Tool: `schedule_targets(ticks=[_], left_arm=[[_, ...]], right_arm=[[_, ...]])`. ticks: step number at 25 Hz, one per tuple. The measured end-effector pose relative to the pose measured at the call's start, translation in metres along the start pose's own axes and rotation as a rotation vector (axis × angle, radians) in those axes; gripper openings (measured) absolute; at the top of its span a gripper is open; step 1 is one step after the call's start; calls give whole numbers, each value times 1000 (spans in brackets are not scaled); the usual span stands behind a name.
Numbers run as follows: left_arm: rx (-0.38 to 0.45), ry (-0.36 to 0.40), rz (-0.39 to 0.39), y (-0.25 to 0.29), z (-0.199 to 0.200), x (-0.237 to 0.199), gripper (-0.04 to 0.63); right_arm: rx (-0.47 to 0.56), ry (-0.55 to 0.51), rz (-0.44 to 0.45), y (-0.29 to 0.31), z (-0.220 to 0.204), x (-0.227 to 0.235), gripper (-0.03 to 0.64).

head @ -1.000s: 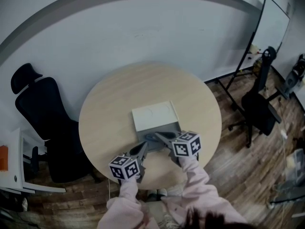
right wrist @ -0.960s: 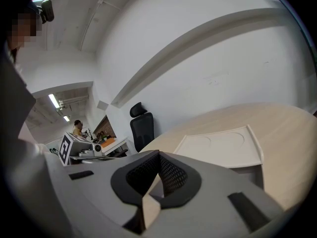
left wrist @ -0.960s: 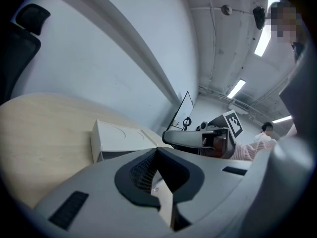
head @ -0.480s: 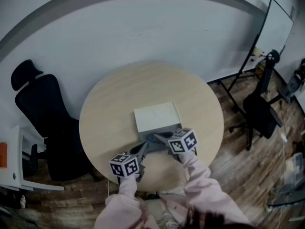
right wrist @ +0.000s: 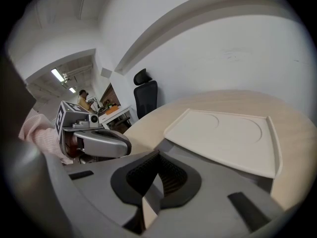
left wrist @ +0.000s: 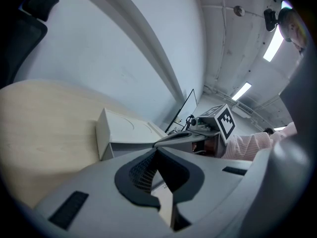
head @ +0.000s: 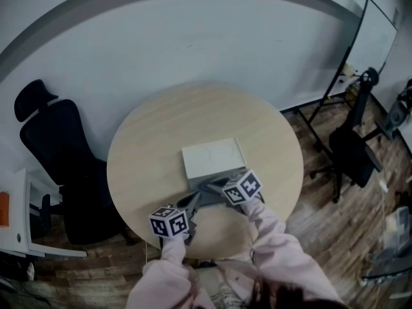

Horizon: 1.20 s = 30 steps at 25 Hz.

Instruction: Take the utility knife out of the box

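Note:
A flat white box [head: 212, 158] with its lid on lies at the middle of the round wooden table [head: 154, 134]. No utility knife shows in any view. Both grippers hover at the box's near side. My left gripper [head: 195, 199] is shut and empty, its tips just short of the box's grey front. My right gripper [head: 208, 187] is shut and empty too, tips at the front edge of the box. In the left gripper view the box [left wrist: 121, 133] lies ahead of the shut left gripper [left wrist: 156, 150]. In the right gripper view the lid [right wrist: 223, 135] lies beyond the shut right gripper [right wrist: 158, 153].
A black office chair [head: 55, 150] stands left of the table and another chair [head: 351, 148] to the right, beside a whiteboard [head: 370, 40]. A white desk corner [head: 16, 227] shows at the lower left. Bare tabletop surrounds the box.
My right gripper has sunk and tipped downward, closing in on the box's front. The left gripper has dropped slightly. Both stay shut.

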<state>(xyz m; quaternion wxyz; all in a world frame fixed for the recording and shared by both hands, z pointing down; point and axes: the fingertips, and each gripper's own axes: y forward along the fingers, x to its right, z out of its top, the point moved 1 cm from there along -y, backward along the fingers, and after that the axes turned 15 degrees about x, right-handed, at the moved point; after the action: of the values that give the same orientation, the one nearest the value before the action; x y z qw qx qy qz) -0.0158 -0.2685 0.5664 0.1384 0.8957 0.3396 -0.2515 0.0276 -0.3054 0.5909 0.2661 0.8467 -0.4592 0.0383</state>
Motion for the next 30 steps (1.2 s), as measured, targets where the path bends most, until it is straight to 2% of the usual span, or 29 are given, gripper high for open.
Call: schedule_targets(ticks=[8,16,24,30], left_arm=[[-18,-6,4,0,-6,-5,5],[-7,-11,18,-1,-2,-11,5],[-7,-12,28,0,-2,-16,5],[-11,-18,30,3,-3,-15,5]], right_arm=[[-129,-79,2,10,-15,9,0],[-166,-149,-31,16,-22,22,7],[-196,-202,-72,20,-32,35,56],[-237,-228,-63,23,-39,39,112]])
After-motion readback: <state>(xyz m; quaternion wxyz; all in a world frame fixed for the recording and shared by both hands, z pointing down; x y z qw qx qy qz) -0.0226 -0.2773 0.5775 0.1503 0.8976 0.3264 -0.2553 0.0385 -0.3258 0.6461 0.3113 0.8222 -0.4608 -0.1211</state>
